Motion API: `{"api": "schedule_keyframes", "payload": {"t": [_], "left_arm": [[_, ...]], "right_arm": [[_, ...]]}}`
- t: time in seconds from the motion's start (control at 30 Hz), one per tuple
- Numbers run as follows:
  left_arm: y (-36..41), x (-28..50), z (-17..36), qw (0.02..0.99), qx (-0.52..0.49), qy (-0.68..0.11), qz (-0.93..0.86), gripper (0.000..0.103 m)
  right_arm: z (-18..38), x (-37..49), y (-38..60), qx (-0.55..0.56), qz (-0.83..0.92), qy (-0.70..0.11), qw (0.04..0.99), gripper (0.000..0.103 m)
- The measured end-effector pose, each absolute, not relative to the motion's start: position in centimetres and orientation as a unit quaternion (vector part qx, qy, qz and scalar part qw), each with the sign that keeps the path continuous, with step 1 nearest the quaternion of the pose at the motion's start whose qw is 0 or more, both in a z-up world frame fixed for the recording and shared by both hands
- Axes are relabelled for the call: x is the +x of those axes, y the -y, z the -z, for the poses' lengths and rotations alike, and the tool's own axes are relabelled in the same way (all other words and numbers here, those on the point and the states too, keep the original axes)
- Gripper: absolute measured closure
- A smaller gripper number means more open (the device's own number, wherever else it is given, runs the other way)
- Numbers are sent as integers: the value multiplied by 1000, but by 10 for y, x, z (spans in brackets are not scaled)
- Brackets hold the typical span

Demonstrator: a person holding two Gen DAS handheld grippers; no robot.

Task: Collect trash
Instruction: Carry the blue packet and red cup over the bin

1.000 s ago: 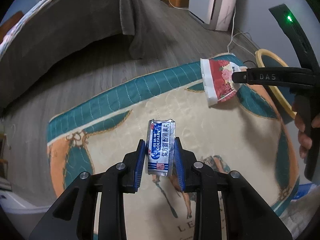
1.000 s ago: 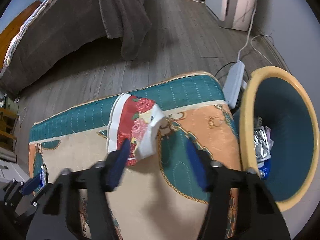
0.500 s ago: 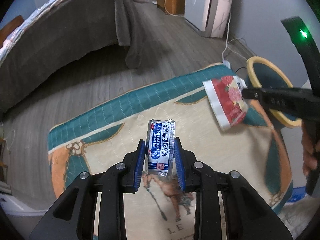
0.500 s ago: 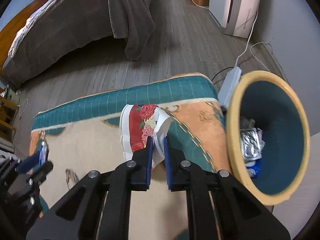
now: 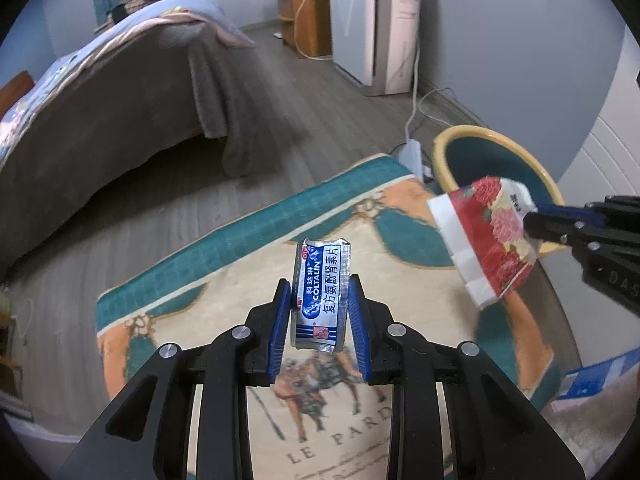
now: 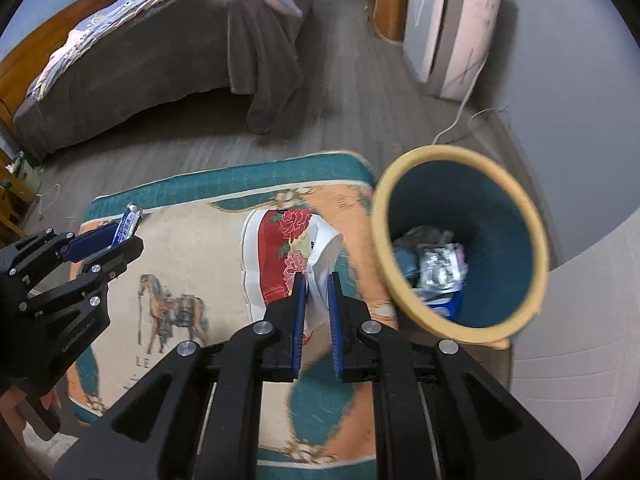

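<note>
My left gripper (image 5: pixel 319 304) is shut on a silver and blue pill blister pack (image 5: pixel 321 292), held upright above the rug; it also shows at the left of the right wrist view (image 6: pixel 127 222). My right gripper (image 6: pixel 317 296) is shut on a red flowered tissue packet (image 6: pixel 286 252) and holds it in the air beside the bin; the packet shows at the right of the left wrist view (image 5: pixel 486 236). The yellow-rimmed teal trash bin (image 6: pixel 384 248) stands just right of the rug, with several wrappers inside.
A patterned rug (image 5: pixel 224 276) with a horse picture covers the floor below. A bed with a grey blanket (image 5: pixel 120 104) lies behind it. A white appliance (image 5: pixel 372 24), a power strip (image 5: pixel 412 152) and cords sit near the wall by the bin.
My right gripper closed on the tissue packet and lifted it off the rug toward the bin. My left gripper rose with the blister pack still held.
</note>
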State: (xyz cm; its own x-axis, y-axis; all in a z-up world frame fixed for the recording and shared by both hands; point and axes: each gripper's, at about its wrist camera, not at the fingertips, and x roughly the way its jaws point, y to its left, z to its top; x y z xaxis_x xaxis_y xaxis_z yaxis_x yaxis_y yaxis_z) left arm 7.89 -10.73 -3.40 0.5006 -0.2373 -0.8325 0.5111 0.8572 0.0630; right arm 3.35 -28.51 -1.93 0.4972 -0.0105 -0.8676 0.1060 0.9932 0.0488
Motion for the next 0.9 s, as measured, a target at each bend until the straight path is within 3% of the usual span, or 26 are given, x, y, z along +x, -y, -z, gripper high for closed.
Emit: {"api": "schedule_keyframes", "payload": {"t": [0.33,0.9], "left_arm": [[144,64,40,850,161,-435,249,73],[237,32,60,822,204,-424,320,73]], "right_arm": [[-17,23,351,62,87,-453,885,92],[48,45,495,172,135,-490,844,92]]}}
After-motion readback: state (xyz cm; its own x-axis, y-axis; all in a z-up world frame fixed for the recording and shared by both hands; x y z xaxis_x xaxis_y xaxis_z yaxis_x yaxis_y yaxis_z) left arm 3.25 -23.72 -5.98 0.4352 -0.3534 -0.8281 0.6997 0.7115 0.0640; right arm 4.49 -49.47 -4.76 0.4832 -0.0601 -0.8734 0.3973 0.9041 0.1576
